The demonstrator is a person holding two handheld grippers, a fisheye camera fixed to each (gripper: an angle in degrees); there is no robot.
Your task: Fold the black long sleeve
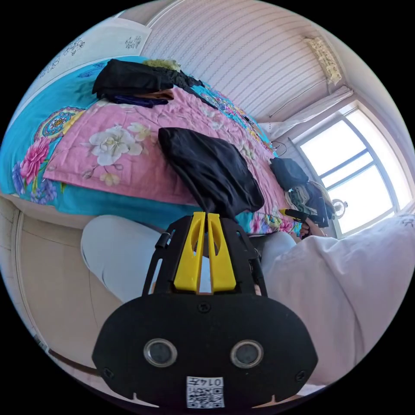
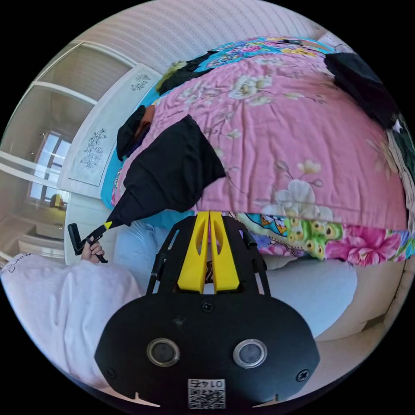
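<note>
Black long sleeve [image 1: 212, 170] corner pinched by left gripper [image 1: 205, 215].

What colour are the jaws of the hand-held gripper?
Yellow, seen best in the left gripper view on the left hand-held gripper.

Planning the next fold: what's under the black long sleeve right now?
The black long sleeve lies on the pink floral quilt; its near corner hangs past the bed edge, pinched by the left gripper. Whatever it covers is hidden.
</note>
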